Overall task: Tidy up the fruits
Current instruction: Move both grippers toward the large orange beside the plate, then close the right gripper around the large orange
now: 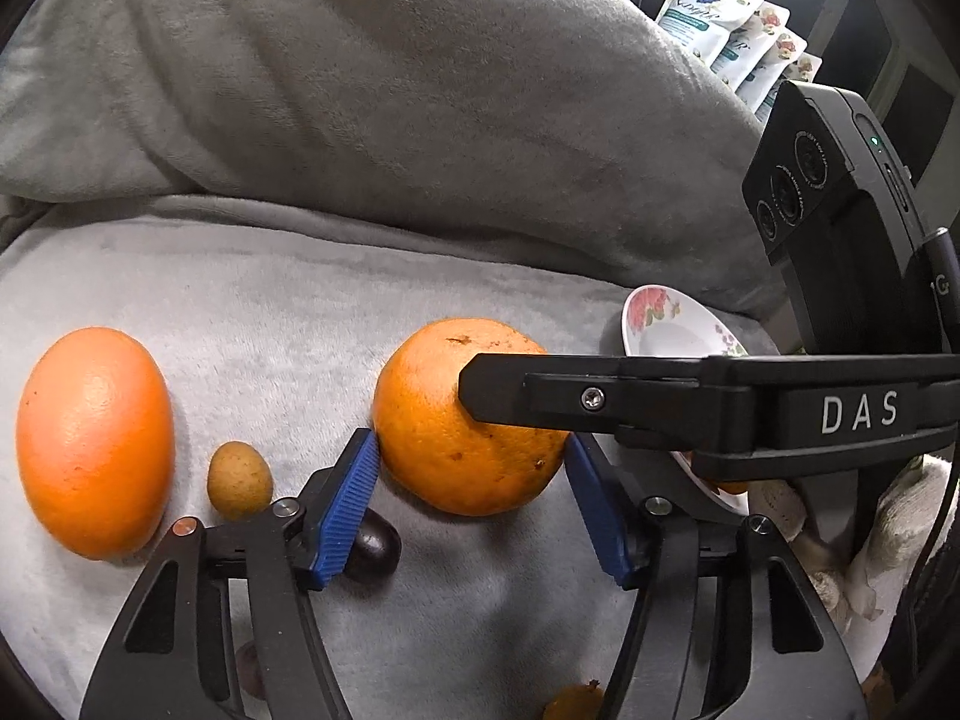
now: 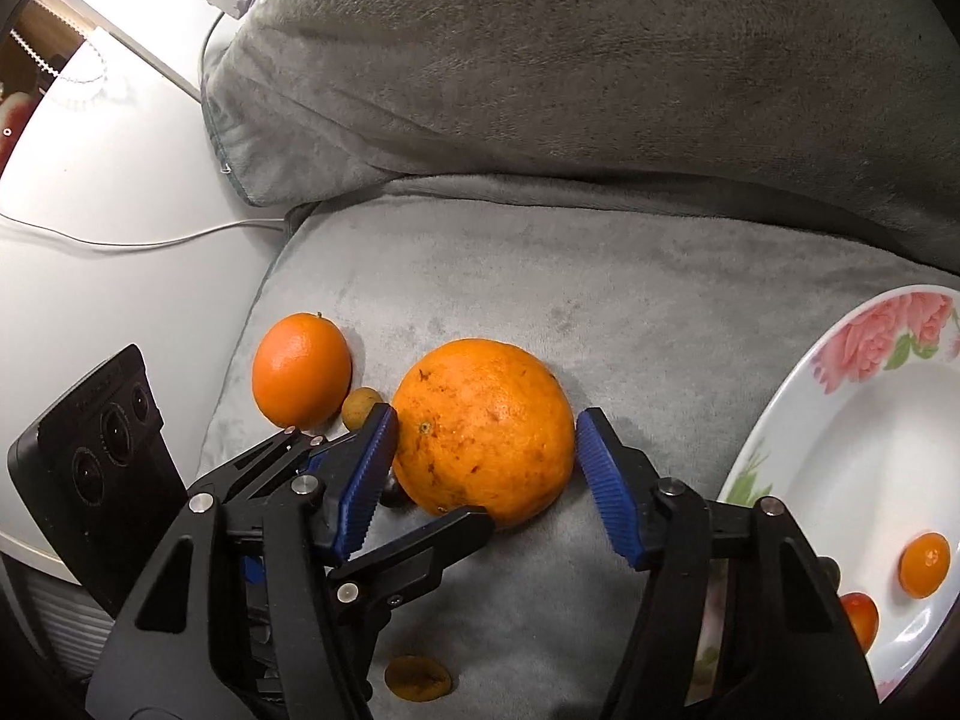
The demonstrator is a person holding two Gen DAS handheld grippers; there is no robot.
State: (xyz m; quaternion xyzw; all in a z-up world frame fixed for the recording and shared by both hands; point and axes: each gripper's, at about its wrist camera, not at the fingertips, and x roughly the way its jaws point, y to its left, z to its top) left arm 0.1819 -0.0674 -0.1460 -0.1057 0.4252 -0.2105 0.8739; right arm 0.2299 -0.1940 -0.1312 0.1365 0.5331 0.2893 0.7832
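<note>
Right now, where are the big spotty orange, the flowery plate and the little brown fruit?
big spotty orange [image 2: 486, 420], right wrist view, middle of its peel.
flowery plate [image 2: 870, 336], right wrist view, pink rose on the rim.
little brown fruit [image 1: 238, 480], left wrist view, its middle.

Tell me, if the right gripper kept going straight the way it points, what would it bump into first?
Most likely the big speckled orange, which sits right between the right gripper's blue pads, already about level with them. The left gripper brackets the same fruit. Exact contact is hard to judge.
</note>
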